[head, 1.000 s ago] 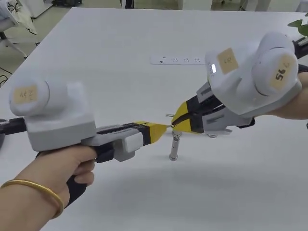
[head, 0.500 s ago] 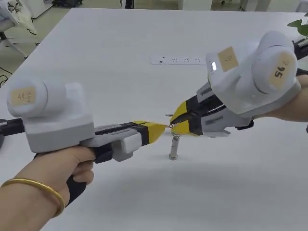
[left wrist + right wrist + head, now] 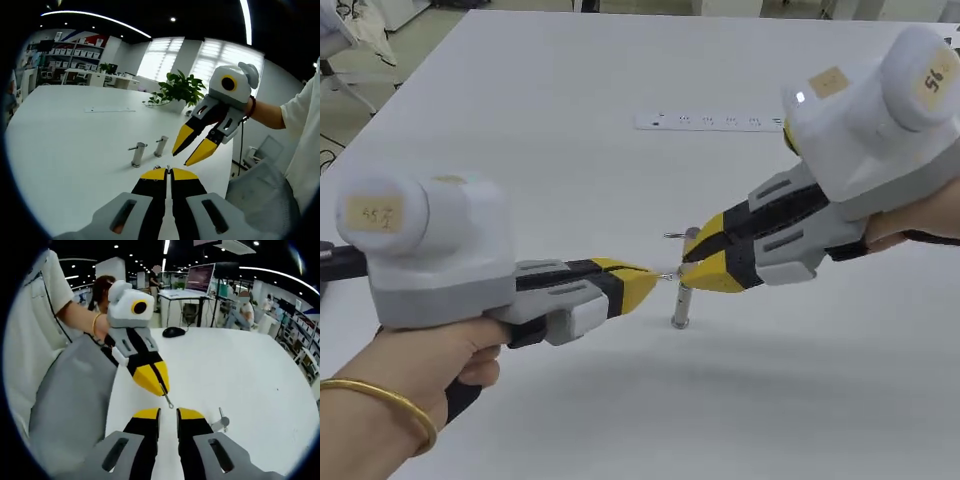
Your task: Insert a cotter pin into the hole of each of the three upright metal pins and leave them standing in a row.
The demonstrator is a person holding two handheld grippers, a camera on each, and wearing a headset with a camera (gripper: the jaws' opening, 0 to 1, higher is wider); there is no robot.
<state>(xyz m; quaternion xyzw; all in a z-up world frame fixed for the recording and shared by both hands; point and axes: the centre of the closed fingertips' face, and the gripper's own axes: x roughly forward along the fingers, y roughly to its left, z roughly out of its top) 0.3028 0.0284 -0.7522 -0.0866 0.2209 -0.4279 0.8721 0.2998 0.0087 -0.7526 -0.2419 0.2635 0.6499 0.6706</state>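
Note:
My left gripper (image 3: 655, 277) is shut on a thin cotter pin (image 3: 168, 167), whose looped end sticks out of the yellow tips (image 3: 167, 399). My right gripper (image 3: 686, 263) is open, with its jaws on either side of the cotter pin's free end, just above an upright metal pin (image 3: 680, 305) on the white table. In the left gripper view two upright pins stand side by side; the left pin (image 3: 137, 154) has a cotter pin through it, and the right pin (image 3: 161, 146) is beside it. Another upright pin (image 3: 222, 421) shows beside my right jaws.
A white power strip (image 3: 710, 122) lies farther back on the table (image 3: 520, 120). A potted plant (image 3: 180, 90) stands at one table edge and a computer mouse (image 3: 173, 331) lies at another. Desks and people are in the background.
The right gripper's body has swung up and to the right. Its jaws stay at the left gripper's tip, which still holds the cotter pin. The upright pin has not moved.

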